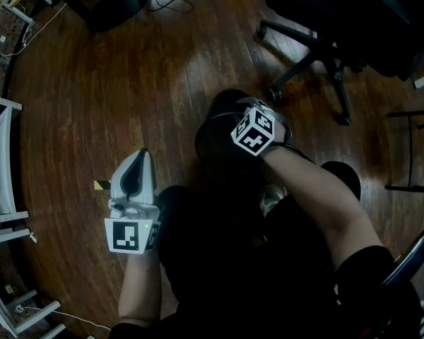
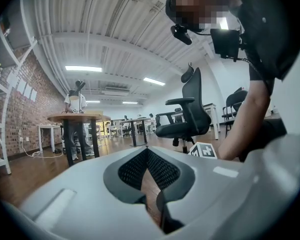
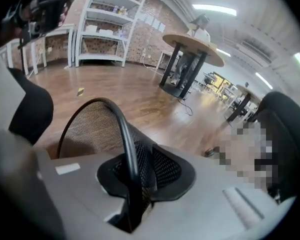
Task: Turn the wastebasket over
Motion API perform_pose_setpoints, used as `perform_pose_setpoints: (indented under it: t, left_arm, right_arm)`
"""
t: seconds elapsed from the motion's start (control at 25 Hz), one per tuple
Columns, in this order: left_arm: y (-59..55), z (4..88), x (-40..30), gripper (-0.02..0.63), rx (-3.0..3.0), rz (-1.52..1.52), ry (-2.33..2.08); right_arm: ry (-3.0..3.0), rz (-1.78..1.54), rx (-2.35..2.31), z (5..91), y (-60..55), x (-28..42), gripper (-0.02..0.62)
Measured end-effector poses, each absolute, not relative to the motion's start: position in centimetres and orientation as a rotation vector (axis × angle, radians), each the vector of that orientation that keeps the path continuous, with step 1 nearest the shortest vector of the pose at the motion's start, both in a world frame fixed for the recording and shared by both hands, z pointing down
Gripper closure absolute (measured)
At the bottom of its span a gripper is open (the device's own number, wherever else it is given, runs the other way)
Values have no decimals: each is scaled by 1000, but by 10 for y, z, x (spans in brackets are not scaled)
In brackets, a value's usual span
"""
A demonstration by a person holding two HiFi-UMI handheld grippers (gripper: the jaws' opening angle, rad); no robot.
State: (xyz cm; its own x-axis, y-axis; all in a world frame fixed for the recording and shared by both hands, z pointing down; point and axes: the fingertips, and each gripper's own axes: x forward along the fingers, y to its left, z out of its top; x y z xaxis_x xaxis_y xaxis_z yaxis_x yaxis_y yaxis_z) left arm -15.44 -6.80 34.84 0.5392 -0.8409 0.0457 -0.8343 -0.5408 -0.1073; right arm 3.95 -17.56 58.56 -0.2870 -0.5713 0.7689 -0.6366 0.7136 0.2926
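Note:
The wastebasket (image 1: 215,136) is a black wire-mesh bin on the wooden floor, right in front of the person's knees. My right gripper (image 1: 244,119) points down onto it, the marker cube on top. In the right gripper view the bin's black rim (image 3: 124,134) runs between the jaws, and my right gripper (image 3: 140,169) is shut on that rim, with the mesh wall (image 3: 90,129) and the bin's open mouth tilted toward the camera. My left gripper (image 1: 137,157) is held level to the left, apart from the bin. The left gripper (image 2: 148,150) has its tips together with nothing between them.
A black office chair (image 1: 325,41) stands on its wheeled base just beyond the bin at the right. A dark box (image 1: 106,2) with a cable sits at the far left, white shelf frames (image 1: 0,154) line the left edge, and a small yellow-black marker (image 1: 101,185) lies on the floor.

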Motion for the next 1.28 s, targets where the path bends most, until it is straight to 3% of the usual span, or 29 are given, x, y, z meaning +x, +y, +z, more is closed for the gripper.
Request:
perform_pose_setpoints:
  t: [0.4,1.08,1.28]
  left_arm:
    - [-67,350,-159,606,-2685,-127,1510]
    - [-72,356,-143,606,-2684,-235,1487]
    - [-76,355,-133,606,-2669,-244,1458]
  right_arm:
    - [-2042,1089,820,605,-163,52,552]
    - [-1859,1270,1056,665,-161,84,532]
    - [-1913,1300,1019,663,-164,84,494]
